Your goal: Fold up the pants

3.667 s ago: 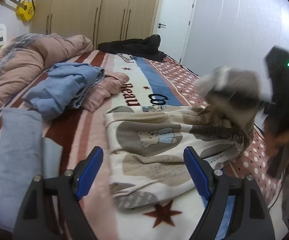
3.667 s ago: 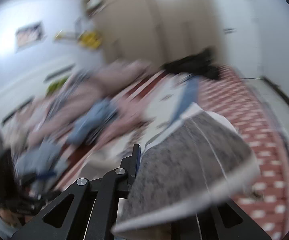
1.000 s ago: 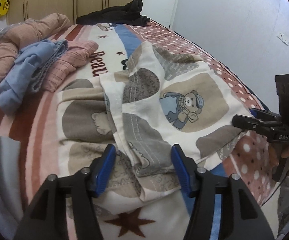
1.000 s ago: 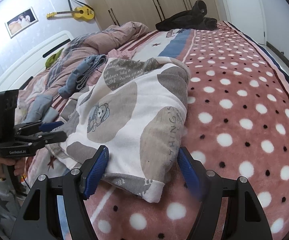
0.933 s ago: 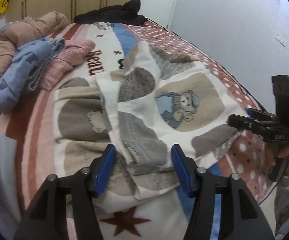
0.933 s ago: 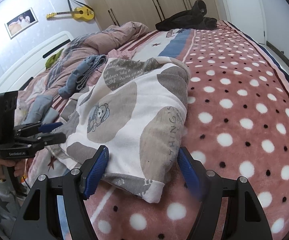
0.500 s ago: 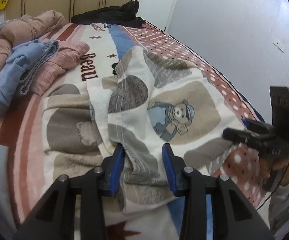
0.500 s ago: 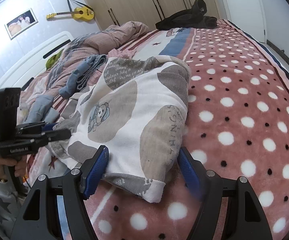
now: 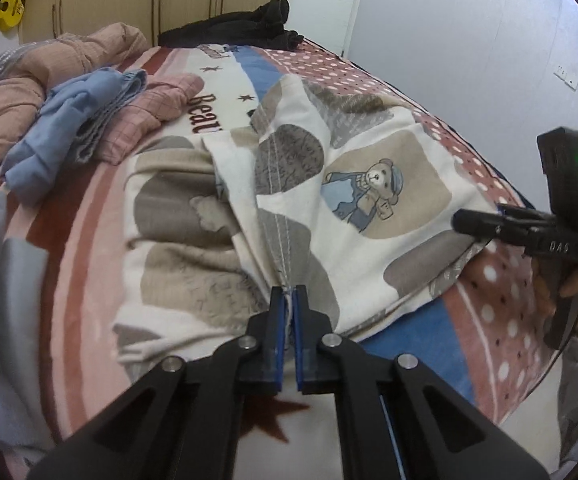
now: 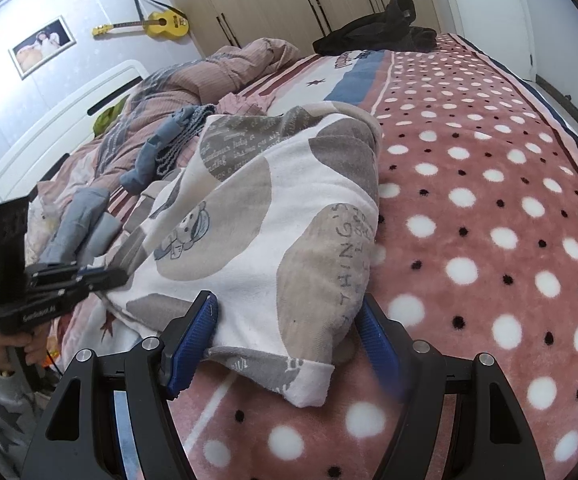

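Observation:
The pants [image 9: 349,200] are cream with grey and beige patches and a teddy bear print. They lie partly folded on the bed near its front edge. My left gripper [image 9: 287,300] is shut on a seam fold of the pants at their near edge. My right gripper [image 10: 287,320] is open, its blue pads on either side of the pants' [image 10: 273,216] grey hem end without pinching it. The right gripper also shows in the left wrist view [image 9: 485,224] at the pants' right edge. The left gripper also shows in the right wrist view [image 10: 105,276].
The bed blanket [image 10: 489,184] is pink with white dots, with striped and blue bands [image 9: 257,64]. A blue garment [image 9: 73,120] and a pink checked one [image 9: 153,108] lie at the left. A pink quilt [image 9: 49,68] and a black coat [image 9: 245,28] lie further back.
My left gripper has closed from open onto the seam fold of the pants. The right gripper has stayed open around the hem end.

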The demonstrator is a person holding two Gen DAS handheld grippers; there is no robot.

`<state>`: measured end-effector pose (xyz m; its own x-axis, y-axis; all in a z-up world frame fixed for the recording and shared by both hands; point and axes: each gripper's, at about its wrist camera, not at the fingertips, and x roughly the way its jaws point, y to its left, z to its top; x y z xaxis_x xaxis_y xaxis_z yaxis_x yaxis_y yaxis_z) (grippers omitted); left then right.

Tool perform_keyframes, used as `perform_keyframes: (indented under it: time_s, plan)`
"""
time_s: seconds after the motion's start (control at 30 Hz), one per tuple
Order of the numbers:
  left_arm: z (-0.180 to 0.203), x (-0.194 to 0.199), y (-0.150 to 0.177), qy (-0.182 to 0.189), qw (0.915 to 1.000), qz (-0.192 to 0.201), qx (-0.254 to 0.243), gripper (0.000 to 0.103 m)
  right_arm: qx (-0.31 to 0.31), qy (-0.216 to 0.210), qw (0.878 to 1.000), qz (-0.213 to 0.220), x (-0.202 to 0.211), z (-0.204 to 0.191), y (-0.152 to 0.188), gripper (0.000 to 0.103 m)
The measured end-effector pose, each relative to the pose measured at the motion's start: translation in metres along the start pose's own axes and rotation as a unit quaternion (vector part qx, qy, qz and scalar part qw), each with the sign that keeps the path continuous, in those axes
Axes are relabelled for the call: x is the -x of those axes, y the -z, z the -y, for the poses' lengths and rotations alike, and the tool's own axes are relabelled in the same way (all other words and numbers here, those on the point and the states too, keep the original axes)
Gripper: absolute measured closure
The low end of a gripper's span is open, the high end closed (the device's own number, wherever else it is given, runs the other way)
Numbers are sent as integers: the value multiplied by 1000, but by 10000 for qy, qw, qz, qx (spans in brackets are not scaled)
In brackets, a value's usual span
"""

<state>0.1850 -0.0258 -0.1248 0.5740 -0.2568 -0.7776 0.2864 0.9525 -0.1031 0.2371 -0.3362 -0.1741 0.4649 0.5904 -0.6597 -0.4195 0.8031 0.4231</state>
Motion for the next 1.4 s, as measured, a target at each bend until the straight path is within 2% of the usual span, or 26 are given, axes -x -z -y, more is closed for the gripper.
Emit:
perform_keyframes:
  time_s: [0.1,0.23,0.3,0.33,0.37,0.4,0.43,0.53,0.73,0.83,0.9,0.93,1.03,1.1,1.2,1.23,1.3,1.33,1.37,1.4]
  plan:
    - [-3,-3,2,-264,9996,34,-80,101,-3,-32,10000,-68,-3,-1,0,36]
    - [-7,-1,1,-360,9993,41,-60,100,8,-35,9999,-128,-5,-2,1,36]
    - [-11,2,-1,-334,9994,92,16,97,29,-1,9999,-128,-3,-2,0,36]
    - [-18,5,-4,-136,9997,76,161,90,40,24,9999,-123,-3,-1,0,36]
    - [-23,8,-7,-15,9994,136,303,66,46,42,9999,-122,-2,-1,-1,36]
    - [-27,10,-9,93,9989,231,405,48,44,56,9999,-127,-2,0,-2,36]
    - [-34,13,-13,265,9976,349,535,47,41,61,9999,-127,-2,1,-2,36]
    - [-45,2,-27,714,9931,265,894,47,10,64,9999,-118,-3,3,-5,36]
    - [-45,-40,-55,1000,9882,-6,1163,57,6,2,9999,-135,-9,3,-7,36]
    - [-43,-55,-66,931,9879,-66,1237,72,-8,-29,9999,-142,-11,4,-7,36]
    - [-40,-58,-71,991,9874,-73,1233,96,0,-35,9999,-145,-11,4,-7,36]
    - [-38,-57,-71,1020,9876,-62,1192,98,5,-40,9999,-147,-11,4,-7,36]
    - [-27,-38,-72,682,9939,264,825,98,8,-58,9999,-149,-11,3,-6,36]
    - [-30,-22,-71,586,9939,475,810,98,10,-102,9998,-149,-11,3,-6,36]
    - [-44,-12,-70,133,9957,530,747,98,3,-274,9994,-195,-13,1,-6,36]
    - [-51,-15,-67,88,9960,418,789,98,-9,-320,9993,-209,-14,0,-6,35]
    - [-64,-30,-61,74,9959,46,903,90,-5,-357,9990,-260,-19,-2,-6,33]
    - [-67,-37,-57,-99,9961,-48,875,83,11,-327,9991,-278,-21,-3,-6,33]
    - [-67,-41,-54,-289,9963,-91,799,69,22,-297,9991,-300,-23,-4,-6,32]
    - [-66,-41,-52,-351,9966,-65,748,67,10,-280,9991,-308,-24,-4,-6,32]
